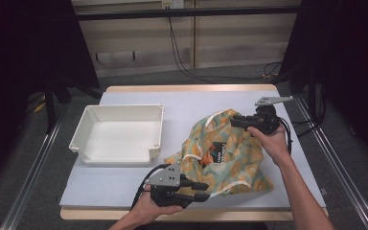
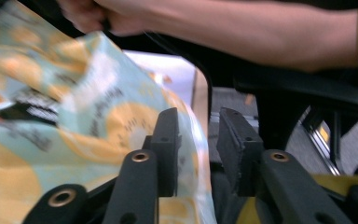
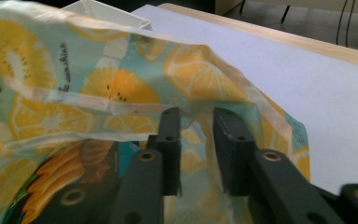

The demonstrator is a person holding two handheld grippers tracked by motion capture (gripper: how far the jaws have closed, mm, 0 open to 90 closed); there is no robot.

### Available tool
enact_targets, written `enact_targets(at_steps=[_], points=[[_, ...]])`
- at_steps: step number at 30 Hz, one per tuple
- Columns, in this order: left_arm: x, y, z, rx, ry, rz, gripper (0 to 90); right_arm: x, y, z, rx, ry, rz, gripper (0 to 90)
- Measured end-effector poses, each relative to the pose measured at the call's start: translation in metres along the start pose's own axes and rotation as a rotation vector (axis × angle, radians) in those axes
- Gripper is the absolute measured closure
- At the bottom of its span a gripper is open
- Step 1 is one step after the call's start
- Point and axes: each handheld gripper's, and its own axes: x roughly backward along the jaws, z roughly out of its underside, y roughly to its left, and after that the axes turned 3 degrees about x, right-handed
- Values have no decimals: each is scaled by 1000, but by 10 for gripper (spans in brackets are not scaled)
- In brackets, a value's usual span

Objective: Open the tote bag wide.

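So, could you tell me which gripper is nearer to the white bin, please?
Left. The left gripper sits at the cloth's near edge, just below and right of the white bin. The right gripper is at the cloth's far side, farther to the bin's right.

light: even, overhead | surroundings: dark | left gripper view: blurred

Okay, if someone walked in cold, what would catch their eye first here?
The citrus-print cloth, crumpled on the table's right half. Both grippers are at it, the left gripper at its near edge and the right gripper at its far side, jaws parted. An empty white tray sits to the left.
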Motion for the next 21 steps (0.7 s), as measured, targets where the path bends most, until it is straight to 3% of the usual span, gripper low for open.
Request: enact_targets(at_steps=[1, 5, 7, 8, 9, 12, 14, 16, 17, 18, 21], points=[[1, 1, -3, -1, -12, -8, 677, 9, 2, 3, -10, -2, 15, 650], [4, 11, -18, -22, -53, -32, 667, 24, 8, 5, 1, -15, 31, 604], [5, 17, -24, -19, -74, -55, 674, 31, 11, 5, 3, -29, 20, 635], [5, 25, -31, -25, -73, -86, 677, 34, 13, 5, 8, -38, 7, 653], [5, 25, -31, -25, -73, -86, 676, 36, 16, 6, 2, -39, 1, 683], [3, 48, -36, 12, -89, -164, 672, 35, 30, 10, 41, -5, -31, 730], [1, 53, -36, 27, -100, -184, 668, 33, 35, 11, 50, 6, -39, 733], [-2, 66, -36, 30, -64, -249, 629, 28, 45, 18, 63, 37, -53, 712], [-2, 66, -36, 30, -64, -249, 608, 26, 47, 20, 69, 45, -52, 688], [-3, 76, -34, 30, -29, -295, 589, 24, 47, 22, 68, 51, -54, 656], [-3, 86, -31, 41, -9, -329, 531, 21, 48, 26, 61, 54, -53, 631]])
